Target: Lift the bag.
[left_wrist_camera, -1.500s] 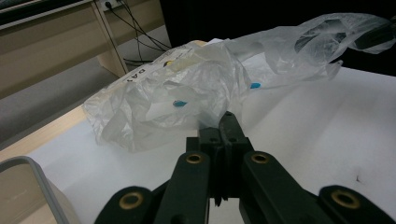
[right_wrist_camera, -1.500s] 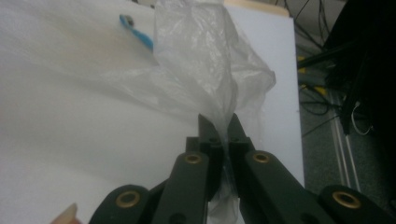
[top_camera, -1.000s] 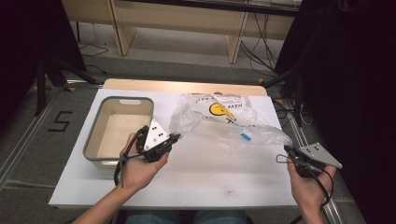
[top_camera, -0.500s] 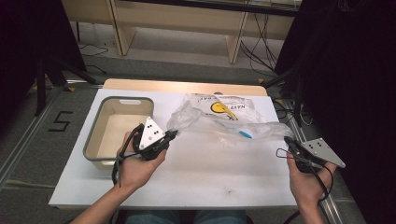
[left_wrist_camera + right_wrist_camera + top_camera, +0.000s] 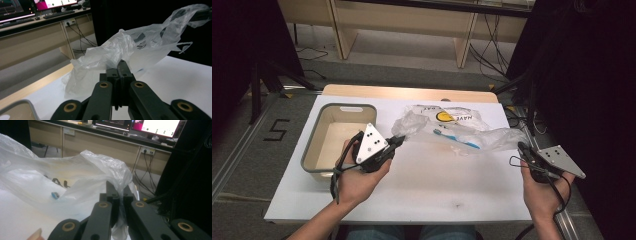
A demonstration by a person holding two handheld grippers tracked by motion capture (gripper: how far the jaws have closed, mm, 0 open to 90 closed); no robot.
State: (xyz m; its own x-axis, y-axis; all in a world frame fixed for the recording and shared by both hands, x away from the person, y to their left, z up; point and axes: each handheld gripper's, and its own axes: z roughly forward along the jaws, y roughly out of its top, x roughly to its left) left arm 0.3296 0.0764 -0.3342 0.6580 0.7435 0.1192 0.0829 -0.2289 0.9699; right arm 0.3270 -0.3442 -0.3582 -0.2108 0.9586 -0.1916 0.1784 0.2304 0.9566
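A clear plastic bag (image 5: 472, 131) with yellow print lies stretched across the white table (image 5: 437, 185). A blue toothbrush (image 5: 458, 139) shows inside it. My left gripper (image 5: 401, 138) is shut on the bag's left end; in the left gripper view its jaws (image 5: 122, 64) pinch the crumpled film (image 5: 120, 48). My right gripper (image 5: 521, 146) is shut on the bag's right end, near the table's right edge. In the right gripper view the film (image 5: 75, 170) is caught between the closed jaws (image 5: 117, 188), and the toothbrush's blue end (image 5: 55, 195) shows through the plastic.
A grey bin (image 5: 312, 145) with nothing in it stands at the table's left, just behind my left hand. A wooden desk (image 5: 412, 20) stands beyond the table's far edge. Dark curtains hang close on the right.
Both grippers have edged slightly away from the person, still gripping the bag's ends. The film between them looks a bit more raised and bunched.
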